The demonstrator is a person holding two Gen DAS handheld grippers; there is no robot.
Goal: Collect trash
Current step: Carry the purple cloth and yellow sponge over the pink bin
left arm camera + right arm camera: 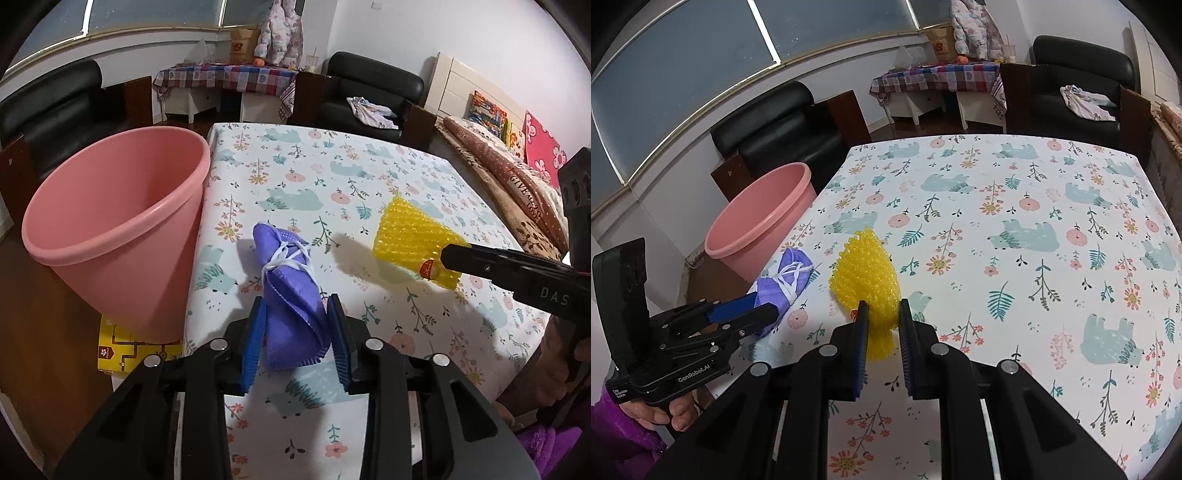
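Room: a bedroom-like space with black armchairs (pixel 783 122), a side table under a checked cloth (pixel 225 75) at my 12 o'clock, and a bed with patterned covers (pixel 517 173) off at 2 o'clock in the left wrist view.

Surface: a table (pixel 1015 206) under a white cloth printed with bears and flowers.

Bin: a pink bin (pixel 114 229) stands off the table's left edge, at 10 o'clock from my left gripper, its mouth tilted toward the camera; I see nothing inside the part that shows. A yellow box (pixel 110 350) sits on the floor against its base.

Mask: a purple face mask (pixel 291 299), folded and bound with its white ear loops, lies near the table's left edge, pointing to 12 o'clock in the left wrist view.

Left gripper: my left gripper (pixel 297 334) has its blue pads (pixel 255 343) on either side of the mask's near end, pressing into the fabric, so it is clamped on the mask. The mask's far end looks to rest on the cloth.

Wrap: a piece of yellow bubble wrap (pixel 866 273) with a small red and orange sticker lies just right of the mask, at 2 o'clock from my left gripper.

Right gripper: my right gripper (pixel 882 332) straddles the wrap's near end. The wrap bunches between the pads, but I cannot tell whether both pads press on it or a gap remains.

Spacing: mask and wrap lie near each other, not touching; the bin is beside the mask's end of the table.
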